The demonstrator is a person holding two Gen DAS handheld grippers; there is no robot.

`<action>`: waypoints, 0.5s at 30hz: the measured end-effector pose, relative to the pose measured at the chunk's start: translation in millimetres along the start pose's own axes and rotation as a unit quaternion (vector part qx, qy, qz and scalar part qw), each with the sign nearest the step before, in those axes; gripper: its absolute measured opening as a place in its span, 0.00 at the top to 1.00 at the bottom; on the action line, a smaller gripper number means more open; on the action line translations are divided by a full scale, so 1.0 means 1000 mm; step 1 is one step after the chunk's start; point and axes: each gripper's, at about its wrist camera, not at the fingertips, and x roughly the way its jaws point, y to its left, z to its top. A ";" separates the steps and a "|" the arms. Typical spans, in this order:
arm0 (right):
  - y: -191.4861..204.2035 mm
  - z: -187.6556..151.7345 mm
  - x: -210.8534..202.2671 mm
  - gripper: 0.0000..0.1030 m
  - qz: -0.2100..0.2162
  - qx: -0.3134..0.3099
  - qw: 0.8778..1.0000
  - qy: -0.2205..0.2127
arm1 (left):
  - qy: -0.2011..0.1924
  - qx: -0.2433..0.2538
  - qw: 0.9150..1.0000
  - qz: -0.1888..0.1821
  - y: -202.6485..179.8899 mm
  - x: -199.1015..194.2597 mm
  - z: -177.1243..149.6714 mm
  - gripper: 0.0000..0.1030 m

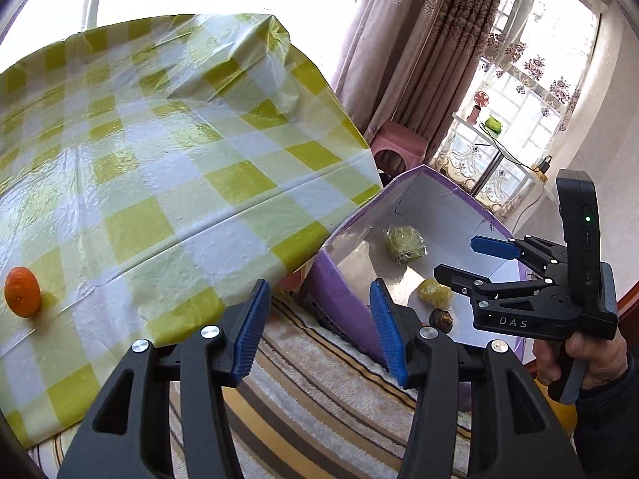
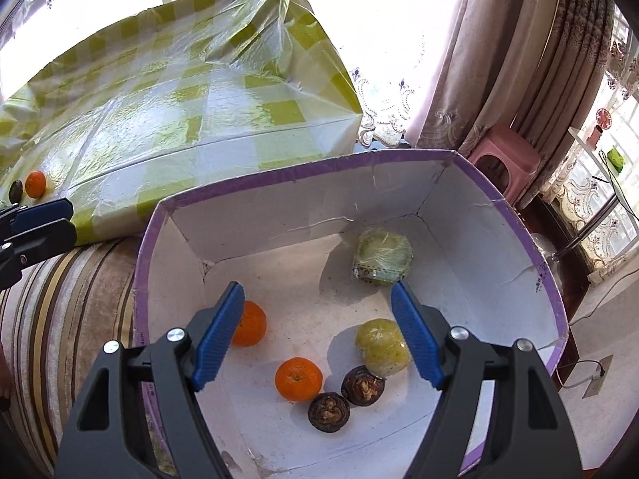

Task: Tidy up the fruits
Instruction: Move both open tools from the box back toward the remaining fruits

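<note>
Three oranges, two wrapped green fruits, three dark brown fruits, one purple box.

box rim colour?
Purple rim on the box, white inside; clearest in the right wrist view.

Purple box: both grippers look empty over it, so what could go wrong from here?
1. The purple box sits on a soft striped cover beside the table, so a bump might tip it.
2. The orange still on the checked tablecloth lies on glossy plastic and could roll when the left gripper reaches.
</note>
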 end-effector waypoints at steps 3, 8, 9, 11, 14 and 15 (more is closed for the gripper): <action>0.021 0.004 -0.006 0.26 0.022 -0.013 1.000 -0.014 | -0.016 -0.017 1.000 0.019 0.020 -0.023 -0.006 0.47; 0.056 0.011 -0.009 0.26 0.058 -0.023 0.998 -0.026 | -0.044 -0.049 0.996 0.061 0.059 -0.064 -0.021 0.46; 0.064 0.012 -0.009 0.26 0.062 -0.028 0.997 -0.027 | -0.049 -0.057 0.995 0.068 0.067 -0.072 -0.025 0.45; 0.079 0.014 -0.010 0.26 0.070 -0.037 0.996 -0.028 | -0.059 -0.075 0.992 0.083 0.083 -0.087 -0.033 0.45; 0.100 0.015 -0.012 0.26 0.082 -0.045 0.995 -0.035 | -0.073 -0.107 0.987 0.100 0.108 -0.108 -0.047 0.45; 0.107 0.016 -0.013 0.26 0.086 -0.047 0.995 -0.037 | -0.077 -0.117 0.985 0.104 0.115 -0.115 -0.051 0.45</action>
